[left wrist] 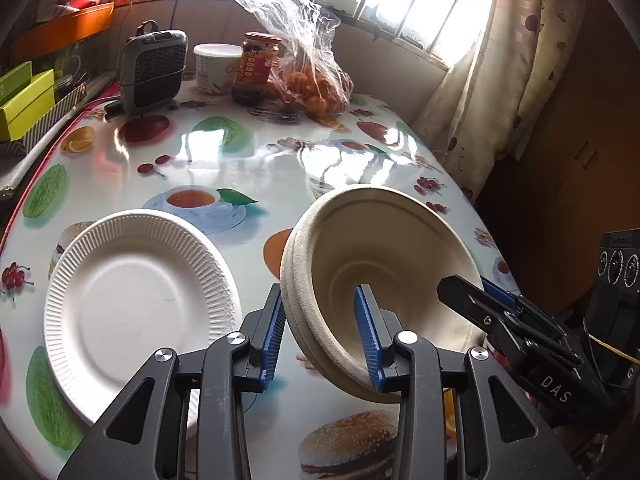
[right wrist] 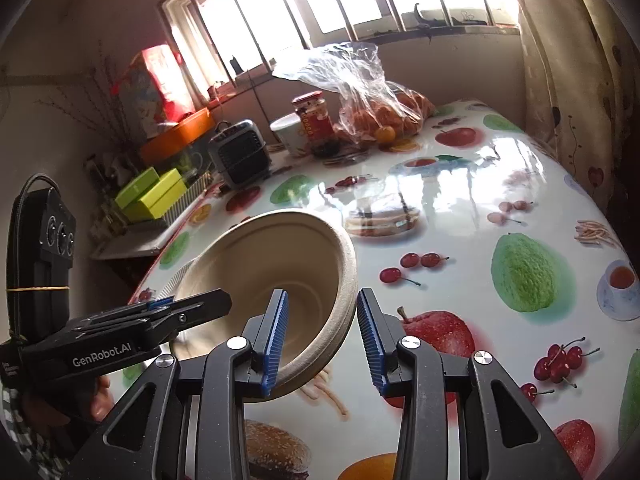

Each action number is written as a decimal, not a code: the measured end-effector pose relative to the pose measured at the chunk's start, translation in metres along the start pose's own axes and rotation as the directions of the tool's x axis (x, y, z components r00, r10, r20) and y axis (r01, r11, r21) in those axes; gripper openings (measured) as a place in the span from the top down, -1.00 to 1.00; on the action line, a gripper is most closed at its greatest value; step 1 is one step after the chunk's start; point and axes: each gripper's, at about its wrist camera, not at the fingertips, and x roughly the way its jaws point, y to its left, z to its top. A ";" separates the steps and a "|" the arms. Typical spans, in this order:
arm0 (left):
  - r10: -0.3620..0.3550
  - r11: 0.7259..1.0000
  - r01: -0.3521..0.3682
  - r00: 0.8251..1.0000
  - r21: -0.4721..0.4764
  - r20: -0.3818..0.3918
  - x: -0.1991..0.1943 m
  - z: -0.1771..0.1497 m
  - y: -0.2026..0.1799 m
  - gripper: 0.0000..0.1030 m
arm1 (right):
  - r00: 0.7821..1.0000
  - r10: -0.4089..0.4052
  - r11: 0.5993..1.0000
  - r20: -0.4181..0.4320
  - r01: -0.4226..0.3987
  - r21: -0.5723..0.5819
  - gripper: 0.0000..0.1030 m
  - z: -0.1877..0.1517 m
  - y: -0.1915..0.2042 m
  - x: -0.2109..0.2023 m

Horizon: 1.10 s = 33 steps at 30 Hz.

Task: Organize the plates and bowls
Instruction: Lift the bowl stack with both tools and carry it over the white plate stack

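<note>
White fluted paper plate [left wrist: 136,300] lying alone at left on the fruit-print bench [left wrist: 224,160], beige pulp bowls [left wrist: 384,280] nested, tilted, lifted clear, rim pinched by left gripper [left wrist: 324,334] and right gripper [right wrist: 322,338], stacking seemingly done, placing left.

Each hand-held gripper, the left gripper [left wrist: 326,340] and the right gripper [right wrist: 322,340], is built of matte black angular arms with triangular cut-outs, round silver screws at the pivots, and two fingers [left wrist: 274,336] faced with ribbed blue pads. Seen from the side, the left one carries white "GenRobot.AI" lettering, a black camera block with three round lenses, a black cable looping from its top and a yellow rubber band around its body; the right one shows white "DAS" lettering and a thin yellow cord. A sleeve [right wrist: 24,436] in a dark-and-light checked pattern shows by the left gripper's handle.
</note>
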 end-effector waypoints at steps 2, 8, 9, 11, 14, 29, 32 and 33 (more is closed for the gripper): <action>0.008 1.000 -0.008 1.000 -0.007 0.004 -0.002 0.000 0.005 0.29 | 1.000 0.007 1.000 -0.005 -0.007 -0.008 0.30 0.001 0.005 0.003; 0.032 0.999 -0.031 0.999 -0.035 0.014 -0.009 0.000 0.018 0.29 | 0.999 0.031 0.999 -0.021 -0.032 -0.029 0.30 0.004 0.019 0.014; 0.036 0.999 -0.035 0.999 -0.039 0.018 -0.010 0.000 0.021 0.29 | 0.999 0.036 0.999 -0.023 -0.037 -0.032 0.30 0.005 0.021 0.016; 0.047 0.998 -0.046 0.999 -0.044 0.024 -0.014 0.000 0.025 0.29 | 0.999 0.045 0.998 -0.026 -0.046 -0.041 0.30 0.006 0.026 0.020; 0.061 0.996 -0.059 0.998 -0.059 0.032 -0.019 0.000 0.033 0.29 | 0.998 0.060 0.997 -0.033 -0.062 -0.056 0.30 0.008 0.034 0.025; 0.137 0.983 -0.128 0.989 -0.133 0.060 -0.039 0.000 0.077 0.29 | 0.989 0.129 0.983 -0.076 -0.138 -0.124 0.30 0.020 0.079 0.058; 0.148 0.979 -0.138 0.987 -0.148 0.063 -0.042 -0.001 0.086 0.29 | 0.987 0.137 0.980 -0.086 -0.147 -0.136 0.30 0.021 0.088 0.066; 0.150 0.978 -0.138 0.987 -0.156 0.065 -0.043 -0.001 0.089 0.29 | 0.986 0.140 0.979 -0.090 -0.152 -0.139 0.30 0.021 0.091 0.068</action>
